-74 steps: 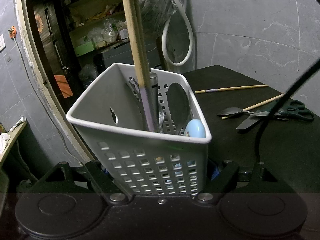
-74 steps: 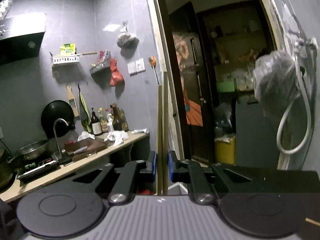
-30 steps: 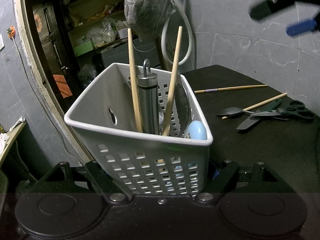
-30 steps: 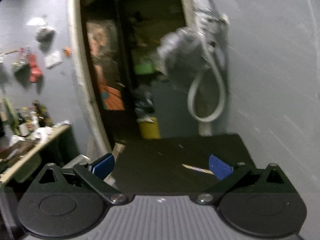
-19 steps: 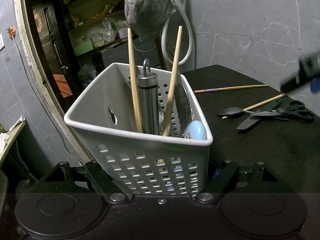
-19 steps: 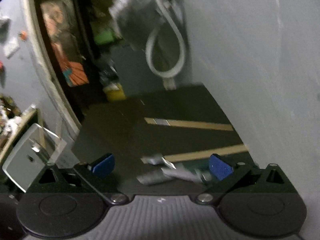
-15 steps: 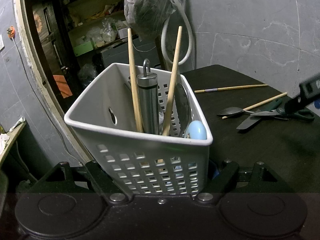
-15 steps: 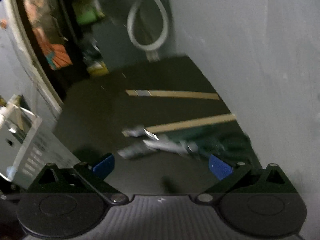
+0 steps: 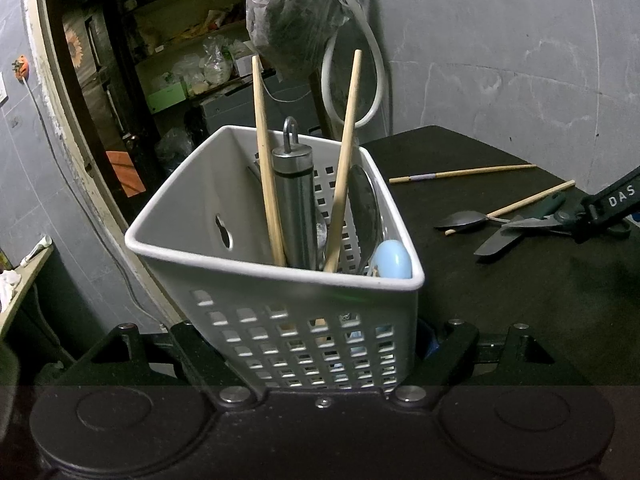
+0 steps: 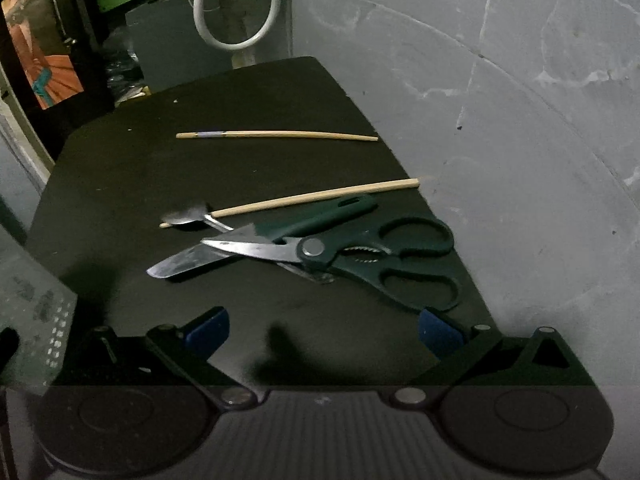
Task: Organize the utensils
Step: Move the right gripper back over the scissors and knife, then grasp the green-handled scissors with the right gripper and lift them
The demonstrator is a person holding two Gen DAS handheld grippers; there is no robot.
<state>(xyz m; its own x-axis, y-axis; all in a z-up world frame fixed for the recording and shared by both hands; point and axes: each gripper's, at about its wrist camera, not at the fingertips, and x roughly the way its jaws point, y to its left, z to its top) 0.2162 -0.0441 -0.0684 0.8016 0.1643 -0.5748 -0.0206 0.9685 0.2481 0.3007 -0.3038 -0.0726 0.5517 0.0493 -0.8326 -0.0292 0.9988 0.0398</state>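
A: What are the left tongs [image 9: 320, 344] doing?

B: They are pinching the white perforated basket [image 9: 280, 288] at its lower walls, one finger on each side. The basket is standing at the near-left of the dark counter [image 9: 520, 296].

A: And what is sitting in it?

B: Two wooden chopsticks [image 9: 266, 184] are leaning apart in a V. Between them a steel cylinder with a hook [image 9: 294, 204] is standing upright. A dark ladle bowl [image 9: 364, 216] is resting against the far perforated wall, and a pale blue rounded handle [image 9: 390, 259] is poking up at the right corner.

A: The right tongs [image 10: 322, 330]?

B: They are hanging spread wide above the counter, gripping nothing, blue pads [image 10: 208, 328] well apart.

A: What is lying ahead of them?

B: Green-handled scissors [image 10: 352, 256] are lying across a knife [image 10: 256, 240] with a green handle. A spoon [image 10: 188, 216] is lying just beyond, touching a loose chopstick [image 10: 312, 197]. Another chopstick with a bluish band [image 10: 276, 134] is lying farther back, apart from the rest.
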